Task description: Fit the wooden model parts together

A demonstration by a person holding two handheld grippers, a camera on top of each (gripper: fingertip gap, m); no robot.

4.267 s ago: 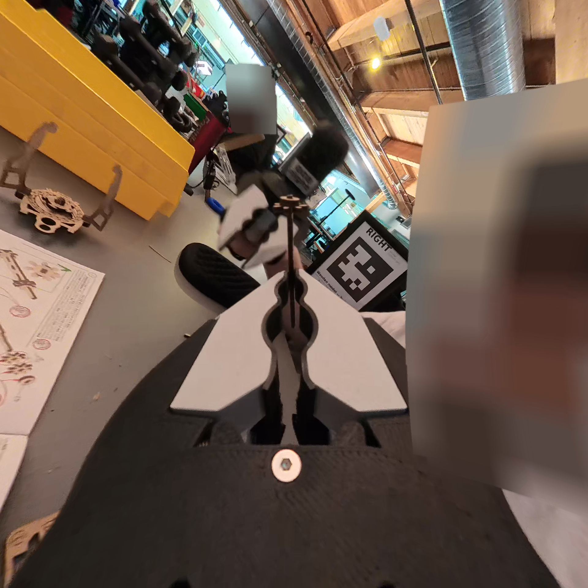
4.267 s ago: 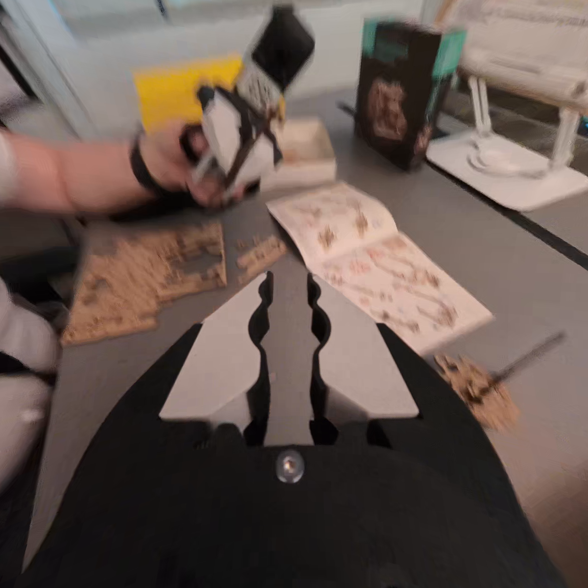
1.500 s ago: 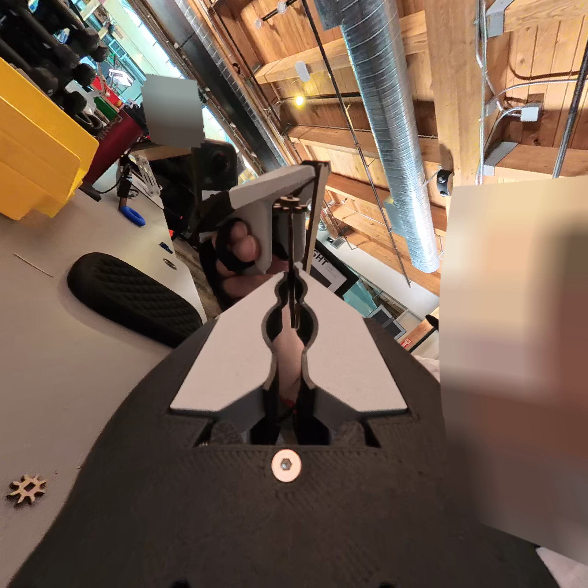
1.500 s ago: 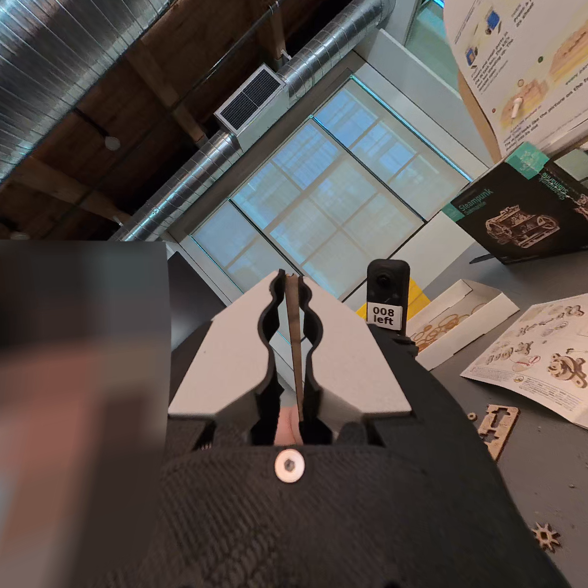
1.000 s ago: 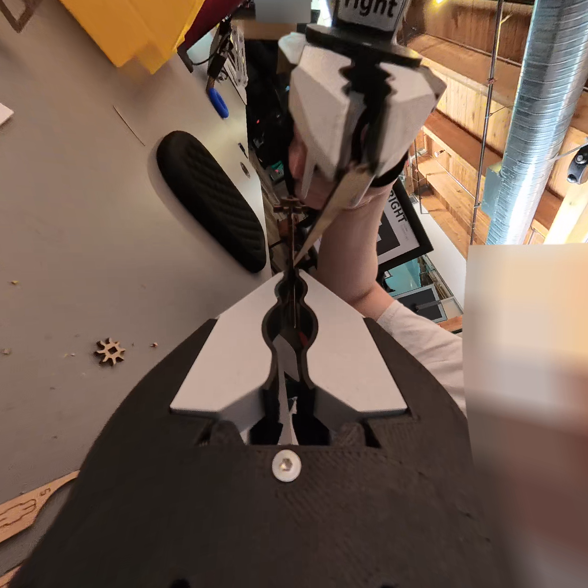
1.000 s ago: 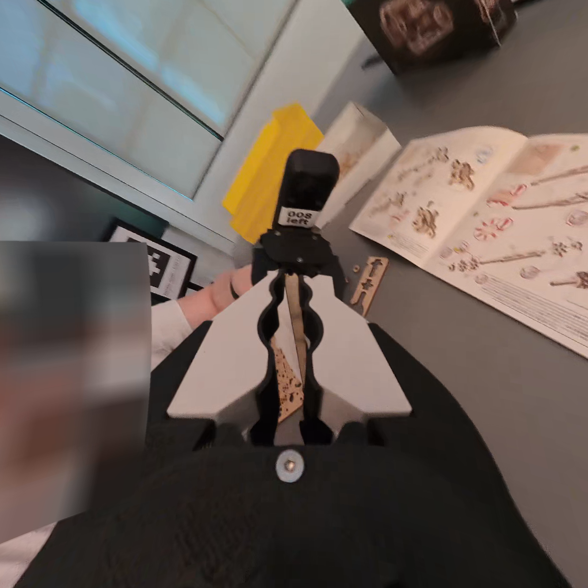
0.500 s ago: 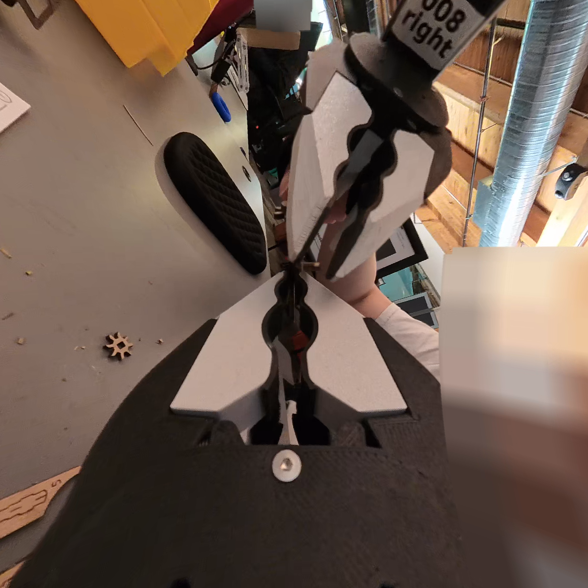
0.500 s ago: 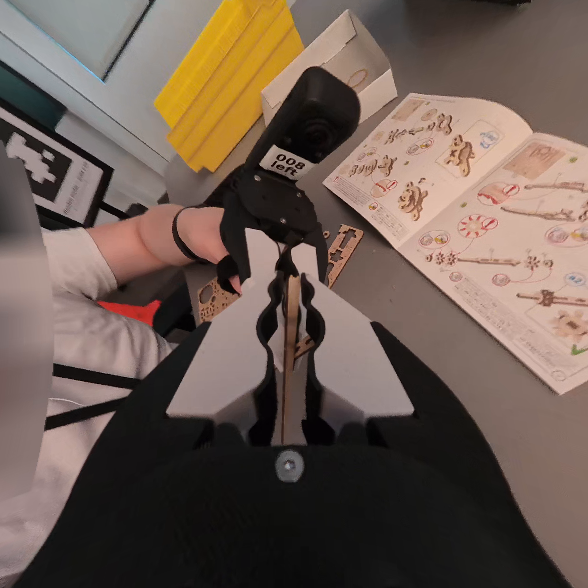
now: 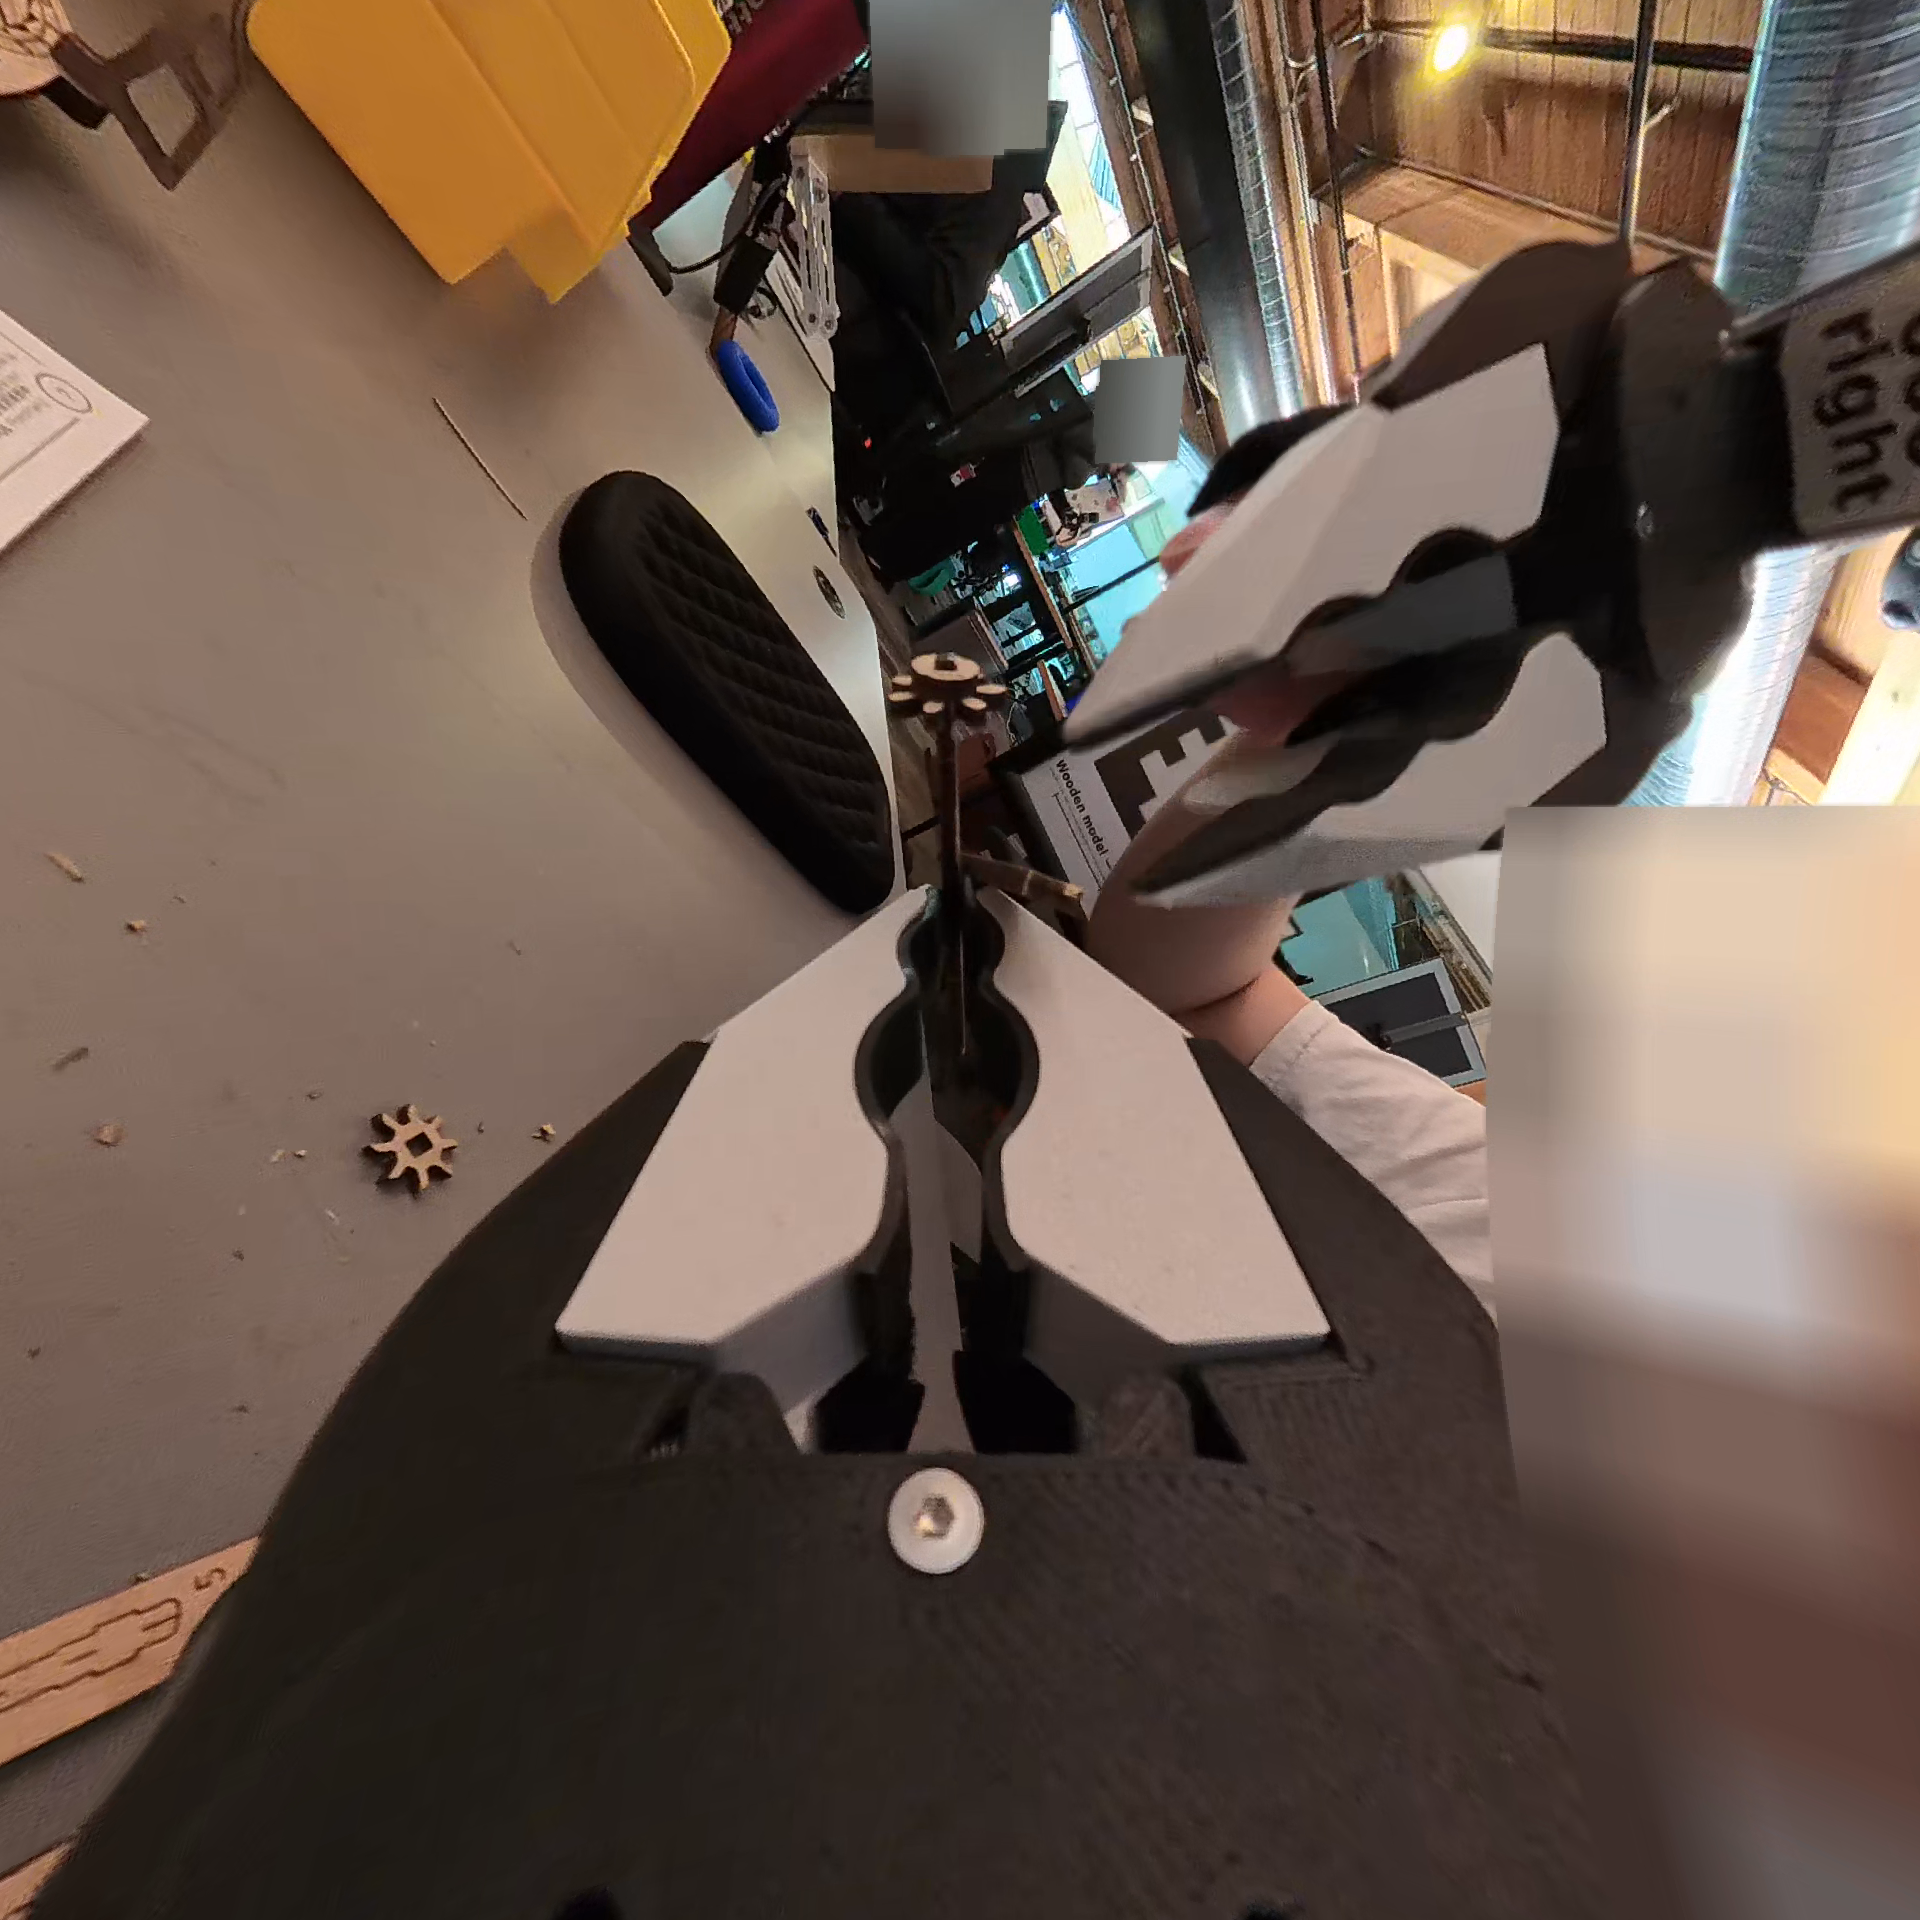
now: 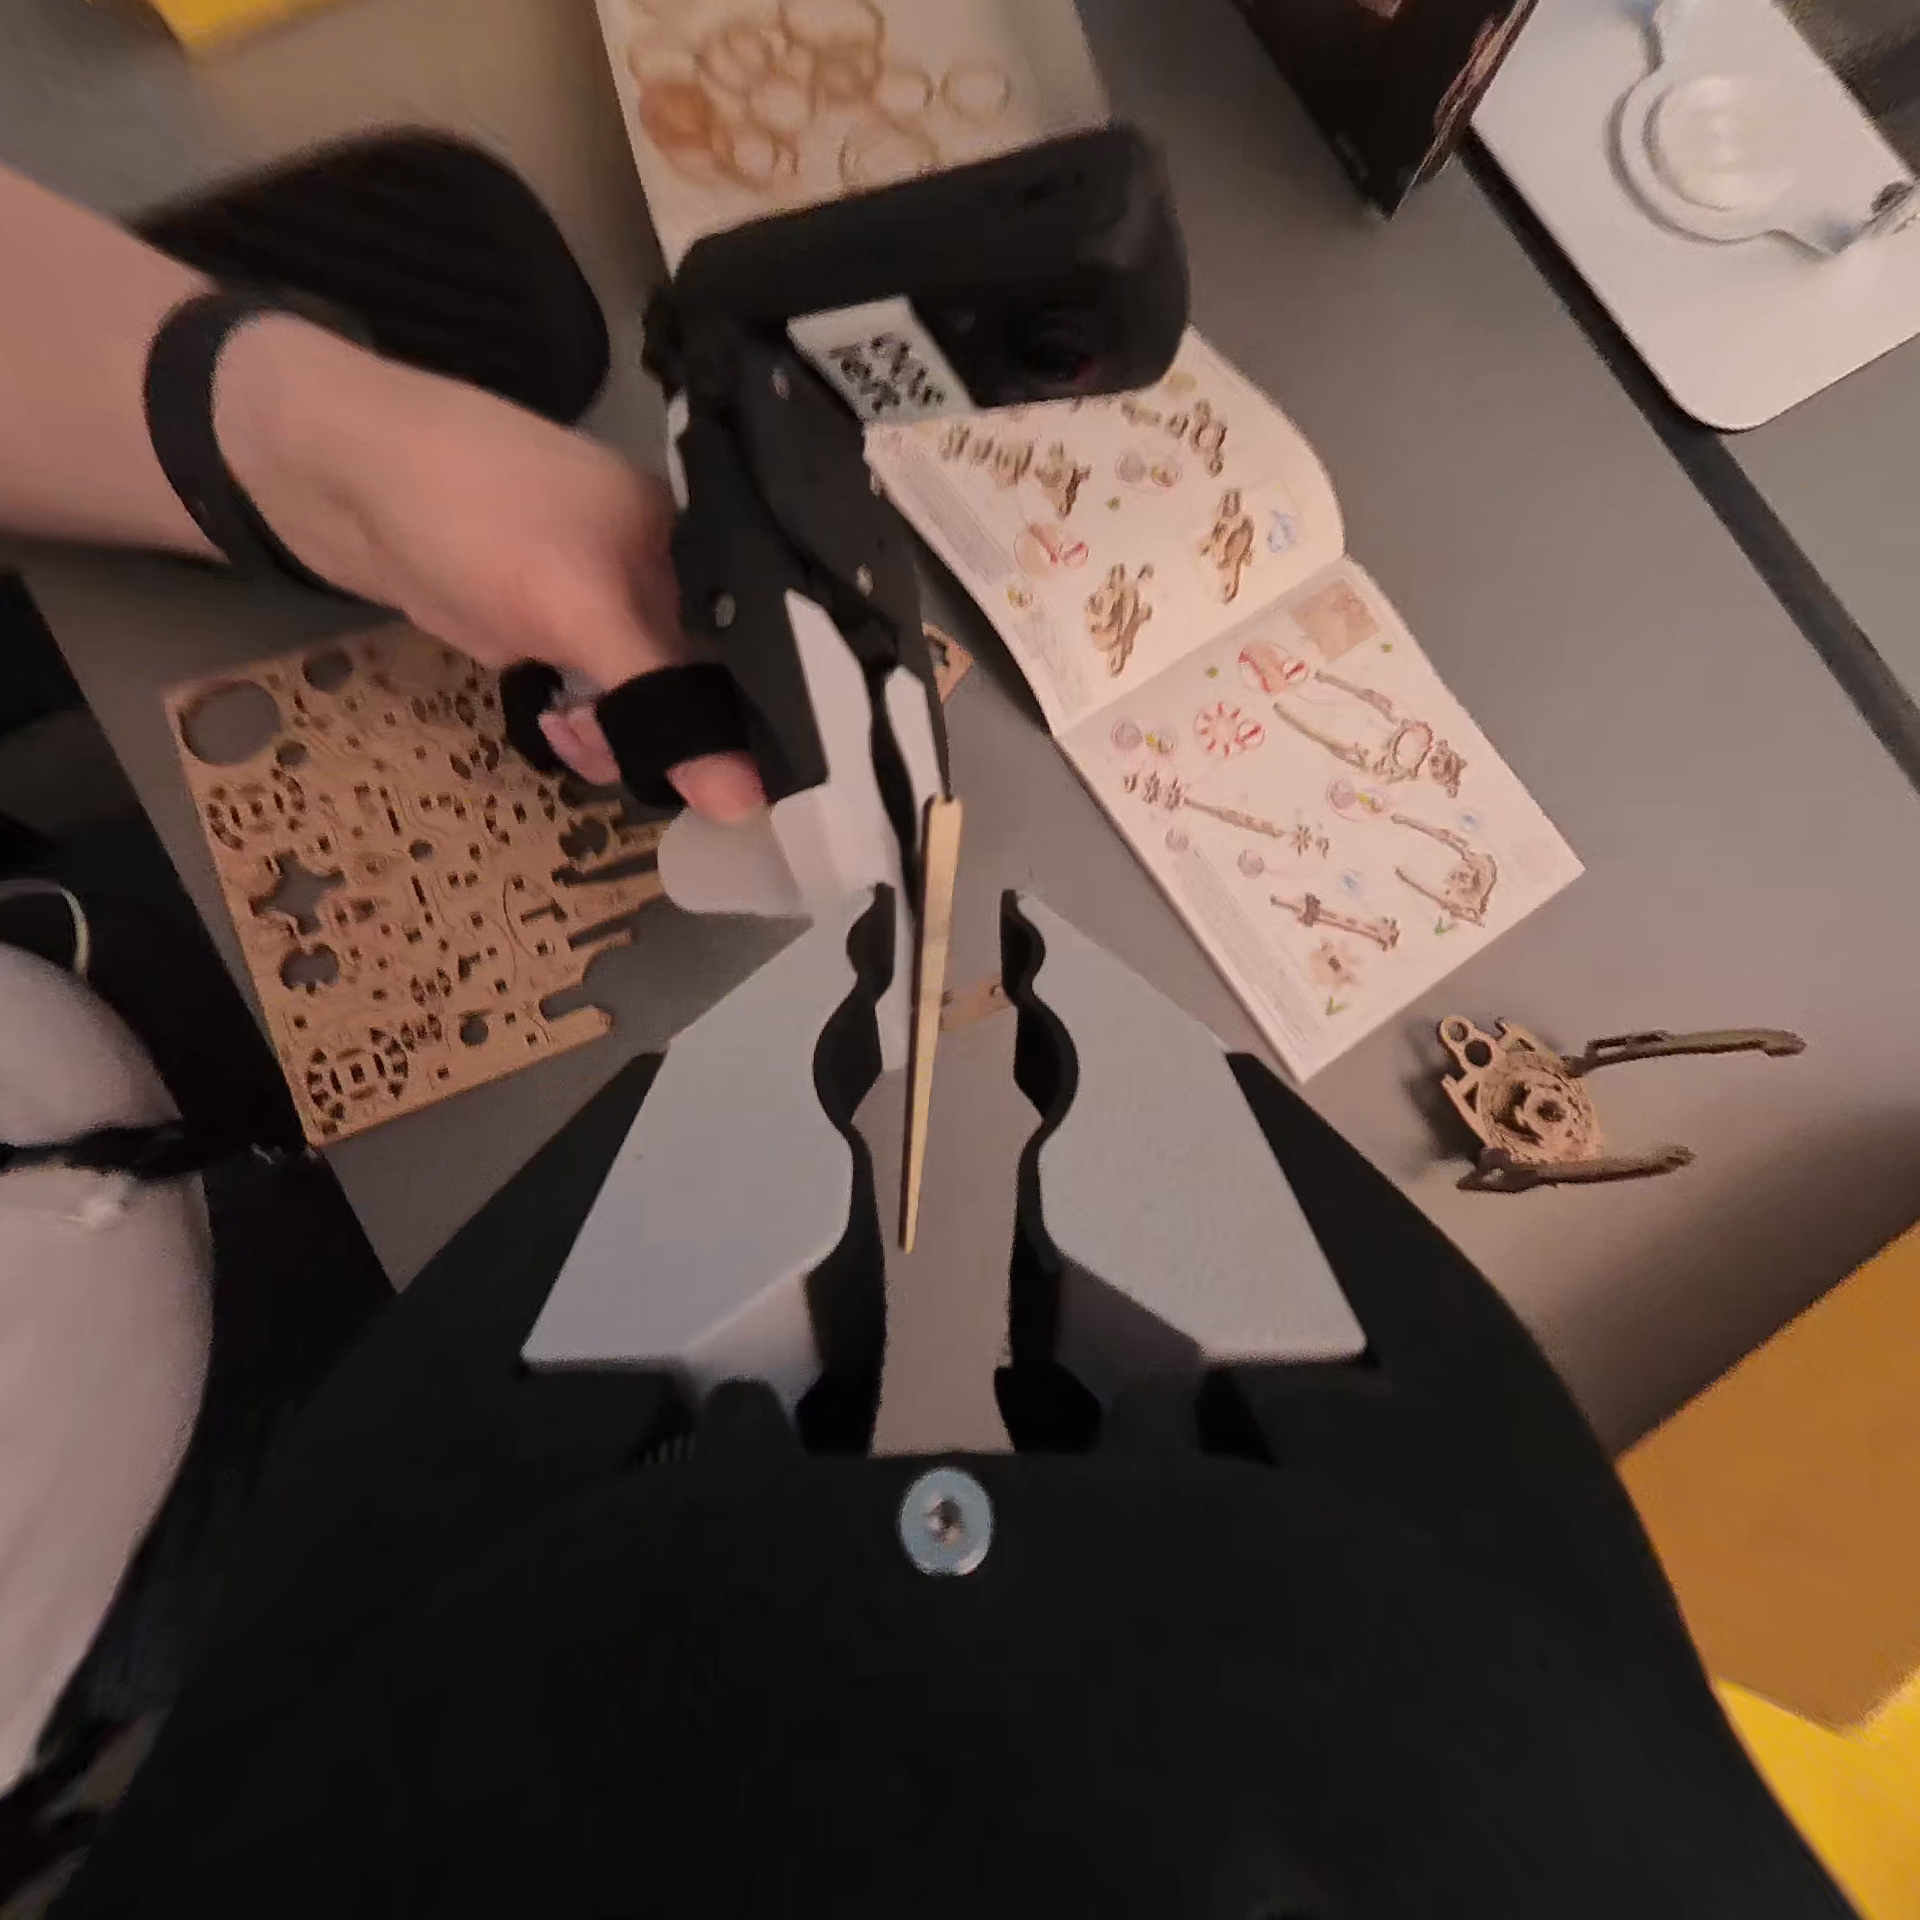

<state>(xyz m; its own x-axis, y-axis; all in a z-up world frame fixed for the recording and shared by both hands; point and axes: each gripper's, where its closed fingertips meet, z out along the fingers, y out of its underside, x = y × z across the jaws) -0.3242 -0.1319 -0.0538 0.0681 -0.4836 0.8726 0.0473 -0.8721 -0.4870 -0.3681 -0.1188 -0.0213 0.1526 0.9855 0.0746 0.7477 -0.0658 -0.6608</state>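
right gripper (image 10: 940,914) opened since earlier; flat piece (image 10: 928,1018) seemingly loose | left gripper (image 9: 956,914) clamps axle (image 9: 948,800)

It was a big workshop; shiny metal pipes (image 9: 1808,125) ran under wooden roof beams (image 9: 1538,114); yellow bins (image 9: 488,114) and cut wood sheets (image 10: 384,862) sat on a grey table (image 9: 260,727).

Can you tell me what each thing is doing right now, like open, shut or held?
Left gripper: shut on the geared rod.
Right gripper: open, jaws apart around the wooden strip.
Geared rod: clamped, gear end sticking out.
Wooden strip: unclamped, far end at the left gripper's tip.
Booklet: open on the table.
Loose gear: lying flat.
Parts sheet: flat, many pieces punched out.
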